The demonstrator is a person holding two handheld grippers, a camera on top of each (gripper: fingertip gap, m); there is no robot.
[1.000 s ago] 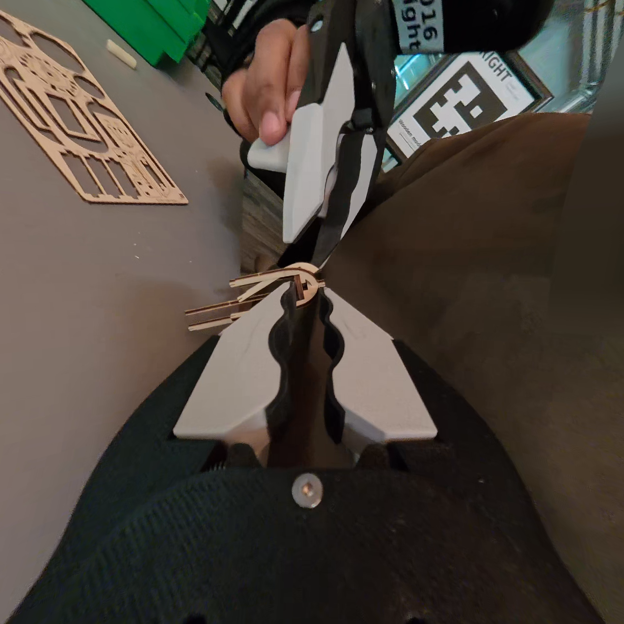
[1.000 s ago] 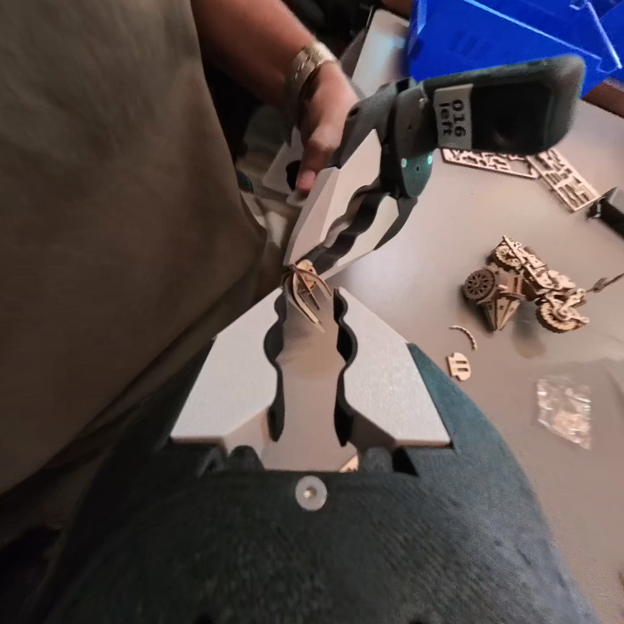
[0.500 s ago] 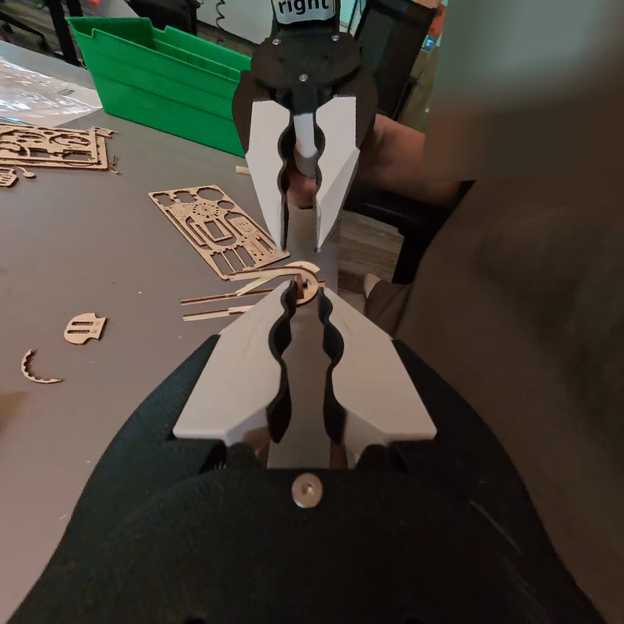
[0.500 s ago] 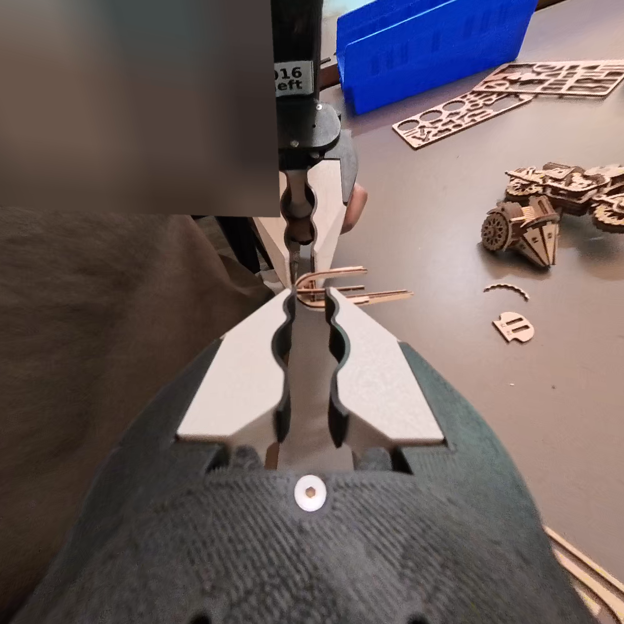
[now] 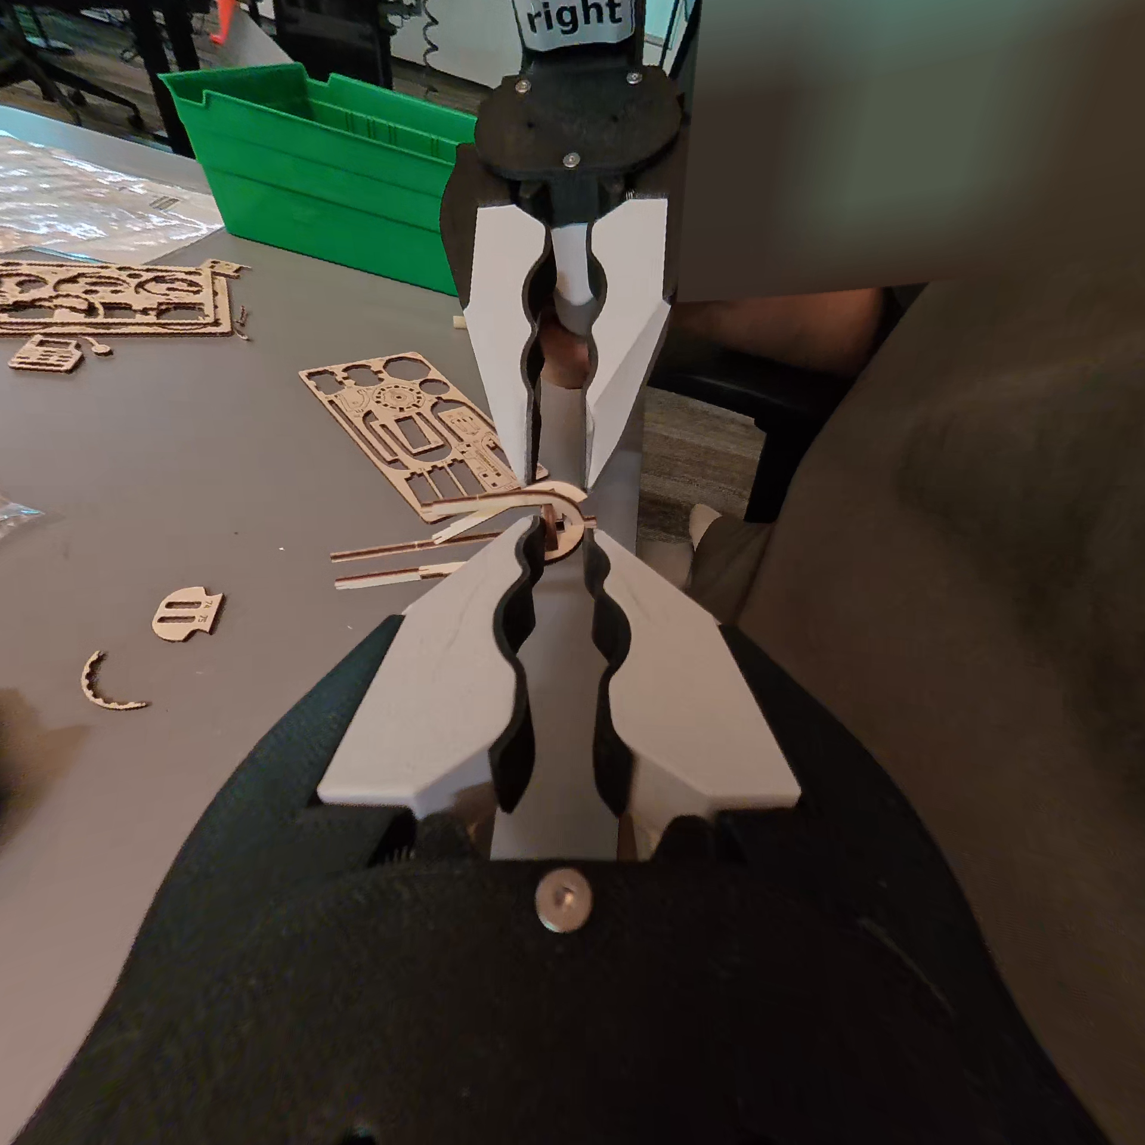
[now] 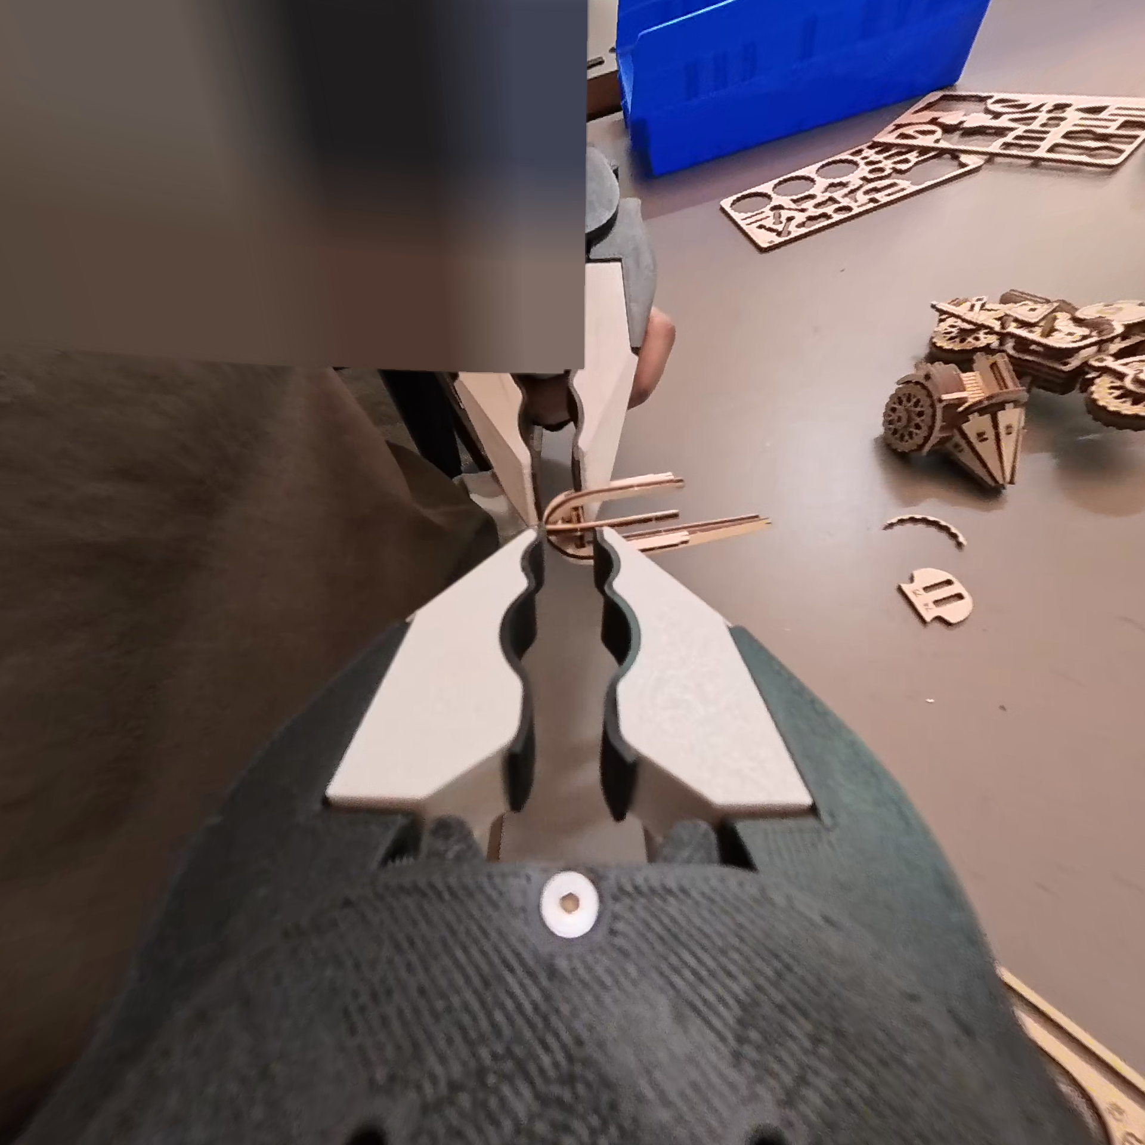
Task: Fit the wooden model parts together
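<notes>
The two grippers meet tip to tip above the near edge of the grey table (image 5: pixel 186 471), and between them is the small wooden fork part (image 5: pixel 526 514) – a curved arch with thin prongs that stick out sideways over the table. The left gripper (image 5: pixel 557 533) has its fingers clenched on the rounded end of this part. The right gripper (image 6: pixel 569 538) touches the arch from the other side with its fingers narrow; if it really grips the part, I cannot tell.

The left wrist view alone shows a green bin (image 5: pixel 322 161) at the far side, a clear plastic bag (image 5: pixel 80 192), and two punched wooden sheets (image 5: pixel 403 421). Behind them are dark chair legs and a floor.

The right wrist view alone shows a blue bin (image 6: pixel 793 74) and the half-built wooden motorcycle (image 6: pixel 1022 378) – it stands well apart from the grippers. More cut-out sheets (image 6: pixel 849 186) lie near the blue bin.

Both views show a slotted wooden piece (image 5: pixel 186 613) and a toothed arc piece (image 5: pixel 102 684) lying loose on the table. A person's brown garment (image 6: pixel 217 557) fills the side next to the grippers.
</notes>
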